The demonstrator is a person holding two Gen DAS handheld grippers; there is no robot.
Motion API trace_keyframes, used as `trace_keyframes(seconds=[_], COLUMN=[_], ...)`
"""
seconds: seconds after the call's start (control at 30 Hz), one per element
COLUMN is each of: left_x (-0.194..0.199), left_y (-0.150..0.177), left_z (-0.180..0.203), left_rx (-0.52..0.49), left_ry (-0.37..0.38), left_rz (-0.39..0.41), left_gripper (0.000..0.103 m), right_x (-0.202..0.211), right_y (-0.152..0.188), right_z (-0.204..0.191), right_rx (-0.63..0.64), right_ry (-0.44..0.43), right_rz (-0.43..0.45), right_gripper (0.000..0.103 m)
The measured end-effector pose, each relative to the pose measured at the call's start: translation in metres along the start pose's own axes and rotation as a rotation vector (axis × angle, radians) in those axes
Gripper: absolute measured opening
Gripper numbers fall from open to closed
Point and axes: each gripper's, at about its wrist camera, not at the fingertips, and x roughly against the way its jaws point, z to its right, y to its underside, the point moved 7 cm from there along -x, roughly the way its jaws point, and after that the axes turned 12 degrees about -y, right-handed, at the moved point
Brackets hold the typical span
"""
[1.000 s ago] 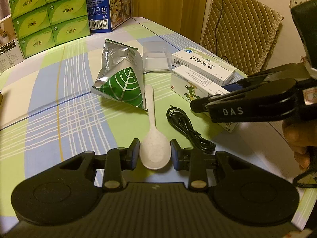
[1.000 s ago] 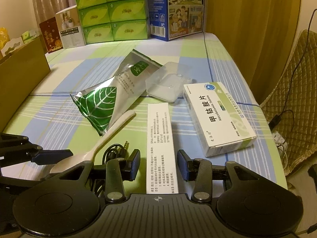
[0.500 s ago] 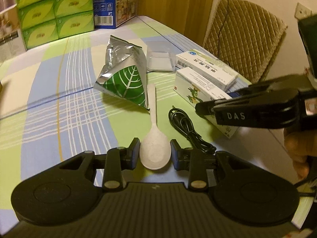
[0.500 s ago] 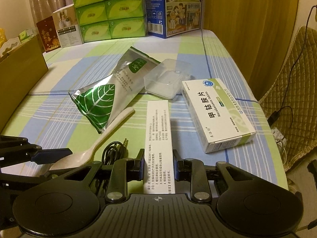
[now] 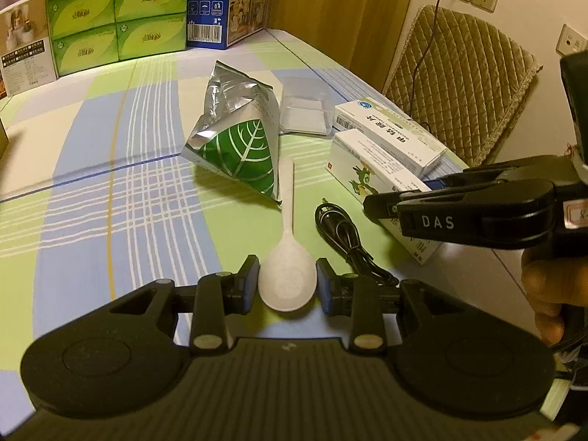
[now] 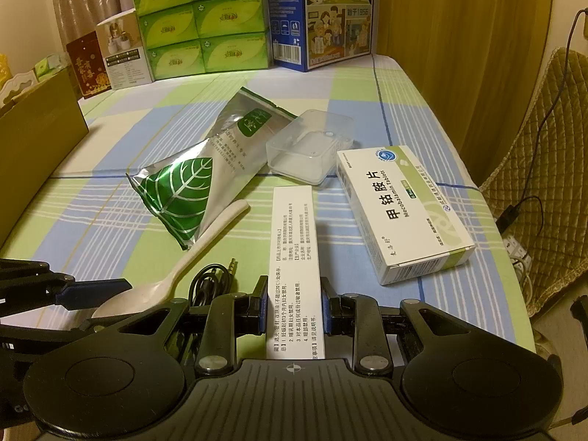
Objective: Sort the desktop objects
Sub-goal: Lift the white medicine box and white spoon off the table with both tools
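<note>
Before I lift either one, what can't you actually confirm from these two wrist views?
- Spoon contact: the left wrist view hides where the pads meet the bowl.
- Spoon bowl, right wrist view: covered by the left gripper.
- Long white box: near end cut off behind the right gripper's body.
- Black cable: partly hidden there.

Our left gripper fingers flanking the white spoon bowl, black cable just right, foil pouch ahead.

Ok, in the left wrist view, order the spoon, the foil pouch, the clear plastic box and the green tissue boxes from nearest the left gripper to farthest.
1. Spoon, bowl between the jaws.
2. Foil pouch, ahead at centre.
3. Clear plastic box, ahead and to the right.
4. Green tissue boxes, far left at the back.
</note>
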Motion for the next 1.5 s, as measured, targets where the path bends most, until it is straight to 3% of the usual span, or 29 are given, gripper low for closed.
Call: trace_keyframes(seconds=[0.47, 1.5], left_x=[0.006, 0.025], left_y=[-0.001, -0.021], left_z=[0.012, 0.004], left_rx=[-0.153, -0.111], left_ry=[-0.047, -0.032], left_rz=[0.053, 0.123], left_gripper=[0.027, 0.027], right_x=[0.005, 0.026], right_y=[-0.005, -0.019], right_z=[0.002, -0.006], right_rx=[-0.019, -0.023], right_ry=[0.0, 0.0], right_rz=[0.031, 0.147], right_gripper=[0.023, 0.023])
